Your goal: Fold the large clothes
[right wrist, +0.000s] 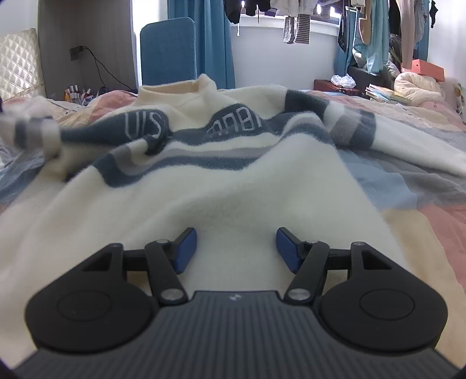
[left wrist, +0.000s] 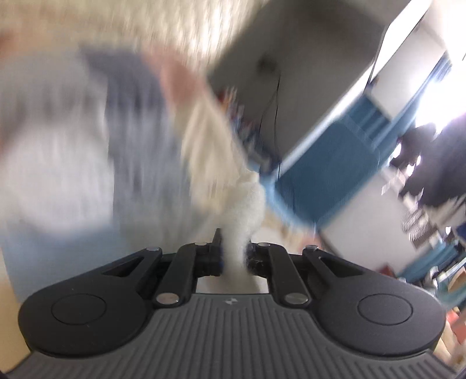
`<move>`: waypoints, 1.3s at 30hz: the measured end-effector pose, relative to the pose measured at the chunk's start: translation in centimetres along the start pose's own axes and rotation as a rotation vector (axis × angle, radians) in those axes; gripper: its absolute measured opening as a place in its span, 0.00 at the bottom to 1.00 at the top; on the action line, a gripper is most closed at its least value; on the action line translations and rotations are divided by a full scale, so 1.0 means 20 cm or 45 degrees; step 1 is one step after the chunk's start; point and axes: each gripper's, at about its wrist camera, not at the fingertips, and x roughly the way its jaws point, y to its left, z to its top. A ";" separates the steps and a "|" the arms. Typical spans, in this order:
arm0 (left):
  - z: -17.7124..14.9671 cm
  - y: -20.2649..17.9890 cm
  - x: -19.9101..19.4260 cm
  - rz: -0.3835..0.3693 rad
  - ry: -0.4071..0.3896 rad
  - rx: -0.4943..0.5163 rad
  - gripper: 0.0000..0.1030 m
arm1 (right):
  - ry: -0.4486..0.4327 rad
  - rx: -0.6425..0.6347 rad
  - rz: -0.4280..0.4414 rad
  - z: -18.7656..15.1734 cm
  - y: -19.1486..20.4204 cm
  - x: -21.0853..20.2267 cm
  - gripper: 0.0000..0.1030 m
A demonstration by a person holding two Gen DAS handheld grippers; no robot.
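A cream fleece sweater (right wrist: 227, 192) with blue and grey stripes and white lettering lies spread on the bed, collar at the far side. My right gripper (right wrist: 236, 247) is open and empty, hovering low over the sweater's plain lower part, blue pads wide apart. In the left wrist view, my left gripper (left wrist: 234, 253) is shut on a bunch of the cream sweater fabric (left wrist: 241, 215), which trails up and away from the jaws. That view is heavily blurred by motion. The sweater's left sleeve (right wrist: 38, 134) looks lifted and blurred in the right wrist view.
A pastel patchwork bedspread (right wrist: 422, 204) covers the bed. A blue chair (right wrist: 167, 52) and blue curtain stand behind it. Clothes hang by the window (right wrist: 294, 26). Books and boxes (right wrist: 384, 93) sit at the far right. Bottles (right wrist: 75, 93) and a quilted headboard are at the left.
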 end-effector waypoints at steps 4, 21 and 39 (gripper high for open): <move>0.19 -0.04 -0.09 0.100 -0.266 0.199 0.10 | -0.002 0.015 -0.001 0.00 0.00 0.01 0.61; -0.21 0.47 -0.06 0.369 0.090 0.071 0.41 | -0.008 0.089 0.050 0.03 -0.05 0.02 0.63; -0.87 0.09 -0.99 0.014 0.567 0.303 0.63 | -0.029 0.158 0.159 0.11 -0.19 -0.40 0.70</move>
